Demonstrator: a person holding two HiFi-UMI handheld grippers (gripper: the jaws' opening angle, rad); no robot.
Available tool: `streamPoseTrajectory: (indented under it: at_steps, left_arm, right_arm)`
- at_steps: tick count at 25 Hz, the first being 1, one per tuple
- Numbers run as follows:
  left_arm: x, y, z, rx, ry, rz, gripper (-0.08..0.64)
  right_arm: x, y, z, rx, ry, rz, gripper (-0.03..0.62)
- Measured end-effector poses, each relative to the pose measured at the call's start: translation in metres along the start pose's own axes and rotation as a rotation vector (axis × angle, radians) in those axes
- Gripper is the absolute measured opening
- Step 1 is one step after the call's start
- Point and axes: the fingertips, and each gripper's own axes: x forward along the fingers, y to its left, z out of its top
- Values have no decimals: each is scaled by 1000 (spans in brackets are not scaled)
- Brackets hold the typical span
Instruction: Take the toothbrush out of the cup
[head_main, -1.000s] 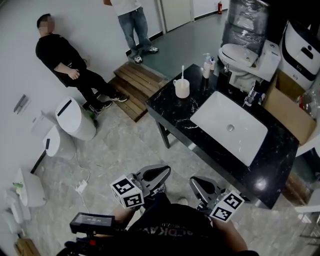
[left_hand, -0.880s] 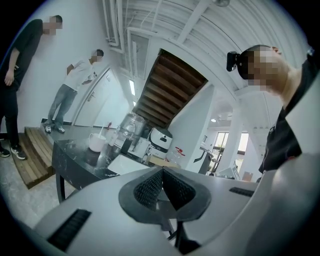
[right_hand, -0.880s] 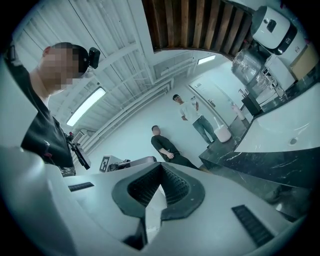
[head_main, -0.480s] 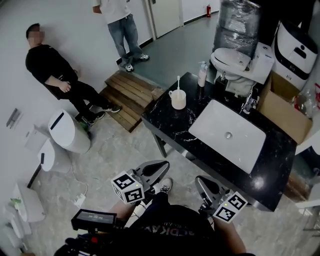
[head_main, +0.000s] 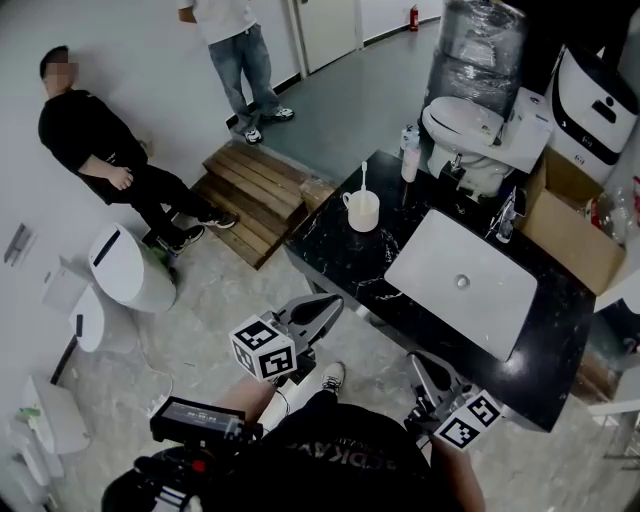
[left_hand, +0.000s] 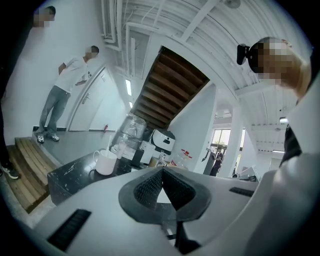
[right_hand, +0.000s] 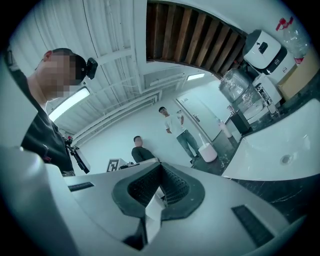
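Note:
A white cup (head_main: 363, 211) stands near the far left corner of the black marble counter (head_main: 345, 250), and a white toothbrush (head_main: 363, 178) stands upright in it. Both grippers are held low, close to the person's body and well short of the cup. The left gripper (head_main: 330, 305) is shut with nothing in it and points toward the counter's near left corner. The right gripper (head_main: 420, 362) is also shut and empty, by the counter's front edge. The cup (left_hand: 106, 162) shows far ahead in the left gripper view, and the cup (right_hand: 207, 152) also appears small in the right gripper view.
A white basin (head_main: 462, 283) is set in the counter, with a faucet (head_main: 506, 215) and a soap bottle (head_main: 409, 154) behind it. A toilet (head_main: 480, 125) and a cardboard box (head_main: 570, 230) stand beyond. Wooden steps (head_main: 250, 195), floor toilets (head_main: 125, 268) and two people are to the left.
The head view has shifted, so the counter and cup sit a little nearer and further right. Both grippers have edged forward toward the counter and stay shut.

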Motion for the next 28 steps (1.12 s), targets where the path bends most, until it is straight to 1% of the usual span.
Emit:
streamPoseTrajectory:
  at_steps: [15, 20, 23, 28]
  left_arm:
    - [60, 86, 37, 25, 9, -18, 8]
    - [79, 116, 43, 37, 17, -6, 9]
    - [90, 136, 45, 34, 24, 6, 8]
    - [108, 163, 53, 38, 29, 16, 9]
  right_arm:
    - [8, -18, 14, 17, -102, -183, 9]
    - [16, -21, 15, 31, -132, -223, 9]
    - [21, -18, 22, 39, -175, -236, 9]
    - [25, -19, 23, 38, -185, -280, 9]
